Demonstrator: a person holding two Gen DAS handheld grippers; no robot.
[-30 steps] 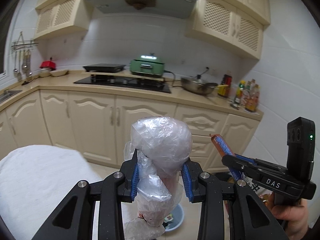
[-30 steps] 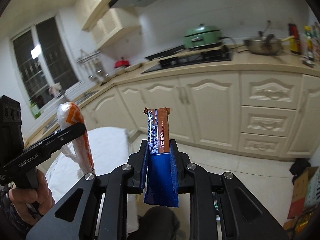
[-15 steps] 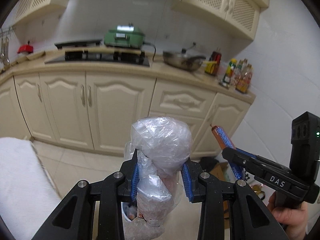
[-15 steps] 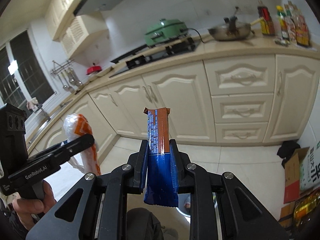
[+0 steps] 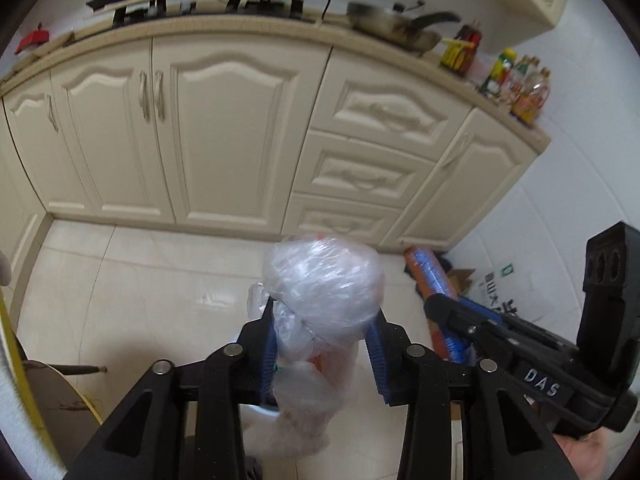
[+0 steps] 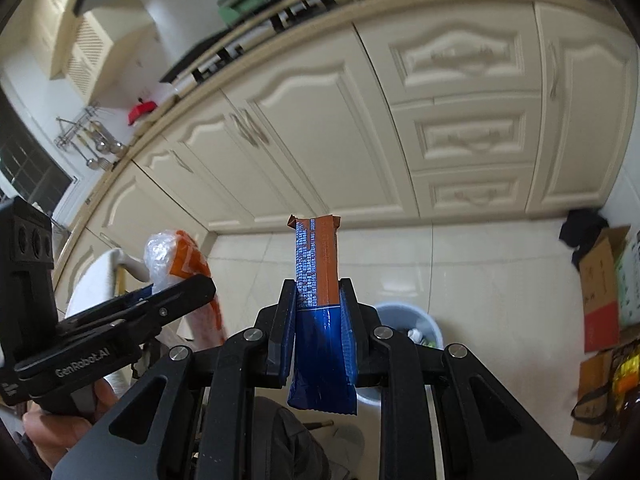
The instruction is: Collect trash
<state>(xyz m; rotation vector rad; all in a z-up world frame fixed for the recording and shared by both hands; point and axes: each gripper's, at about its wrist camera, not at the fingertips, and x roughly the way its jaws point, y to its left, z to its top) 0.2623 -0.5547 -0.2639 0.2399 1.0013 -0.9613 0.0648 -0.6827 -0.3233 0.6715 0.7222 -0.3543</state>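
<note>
Hand-held grippers, left (image 5: 322, 354) clamped on a bag (image 5: 322, 286), right (image 6: 319, 320) on a wrapper (image 6: 318, 280), have tipped floorward, bringing the bin (image 6: 404, 318) into view; drop judged imminent.

Both wrist views tilted floorward, sharing cream cabinets (image 5: 224, 128), side by side

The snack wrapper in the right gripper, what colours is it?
The wrapper is orange-brown on top and dark blue below, with a strip of bluish print. The right wrist view shows it best.
</note>
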